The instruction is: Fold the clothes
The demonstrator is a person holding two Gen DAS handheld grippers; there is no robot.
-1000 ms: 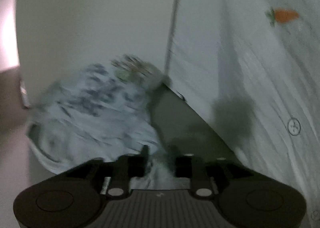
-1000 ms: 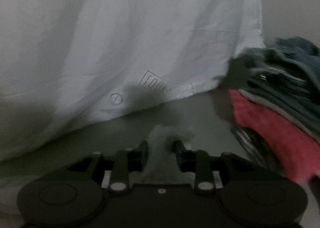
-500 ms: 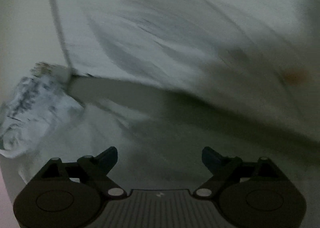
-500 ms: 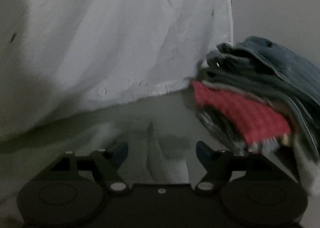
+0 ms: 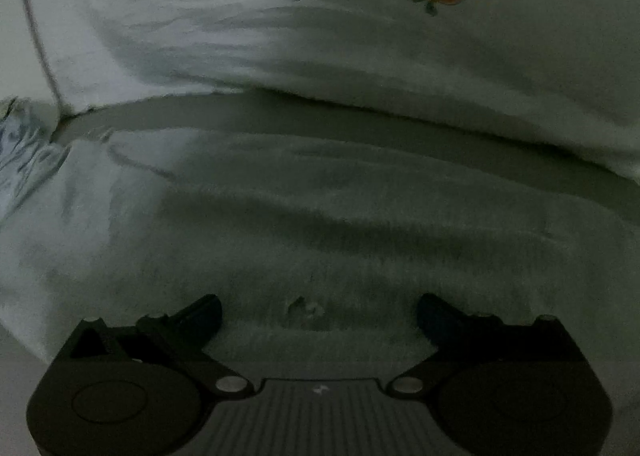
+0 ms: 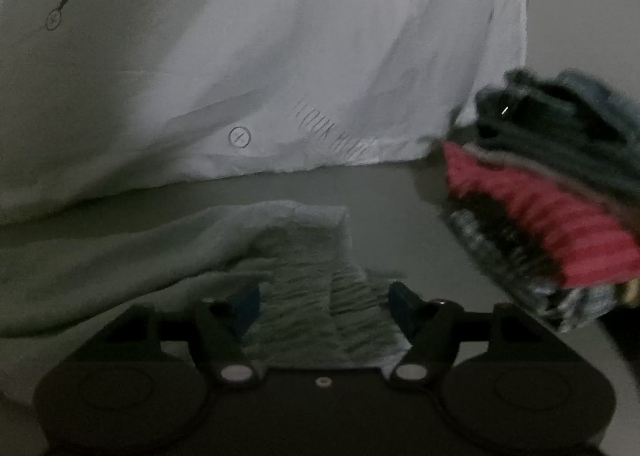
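The pale garment has just been released: the left gripper has been opened wide above it, nothing held. The right gripper has been parted too, with the garment's corner lying loose between its fingers. This fold is judged laid down.

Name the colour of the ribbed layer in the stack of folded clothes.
Red-pink, the ribbed layer in the stack of folded clothes; the right wrist view shows it best.

We hold the left gripper angled down, jaws just opened wide, nothing pinched btwn them. Our right gripper also tips down, jaws apart after opening, w/ pale cloth lying loose btwn its fingers.
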